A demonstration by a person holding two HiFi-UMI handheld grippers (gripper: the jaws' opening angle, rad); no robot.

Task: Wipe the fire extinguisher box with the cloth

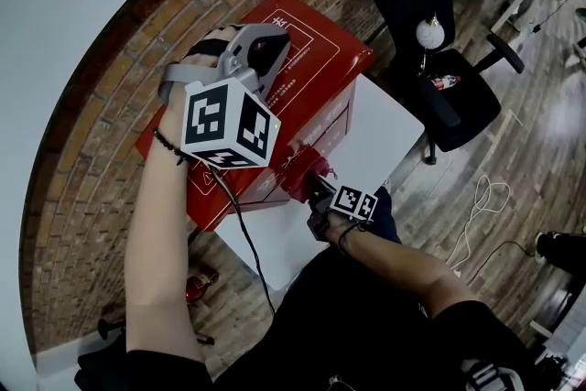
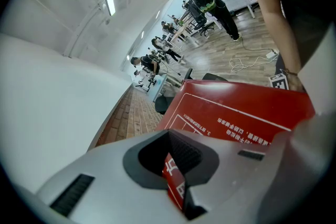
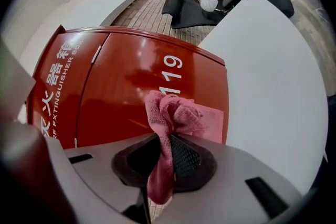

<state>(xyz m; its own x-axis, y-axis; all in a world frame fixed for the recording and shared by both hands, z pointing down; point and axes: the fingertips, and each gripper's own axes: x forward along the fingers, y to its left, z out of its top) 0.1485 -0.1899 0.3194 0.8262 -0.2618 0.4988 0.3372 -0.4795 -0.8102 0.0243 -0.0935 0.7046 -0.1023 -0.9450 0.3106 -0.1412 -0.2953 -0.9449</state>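
Fire extinguisher box (image 3: 131,81), glossy red, crumpled pink cloth (image 3: 173,113)

The left gripper (image 1: 267,48) is held out in front and pointed a bit down, with its jaws shut tight together. The left arm (image 1: 157,233) is stretched out long. The right gripper (image 1: 313,181) is held lower, with the right arm (image 1: 407,275) bent. Its jaws are pinched on a pink cloth (image 3: 170,113).

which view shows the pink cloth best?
Right gripper view: the crumpled pink cloth fills the middle, pinched in the right tool at the red fire extinguisher box. Head view shows only a small, partly hidden bit; left gripper view shows none.
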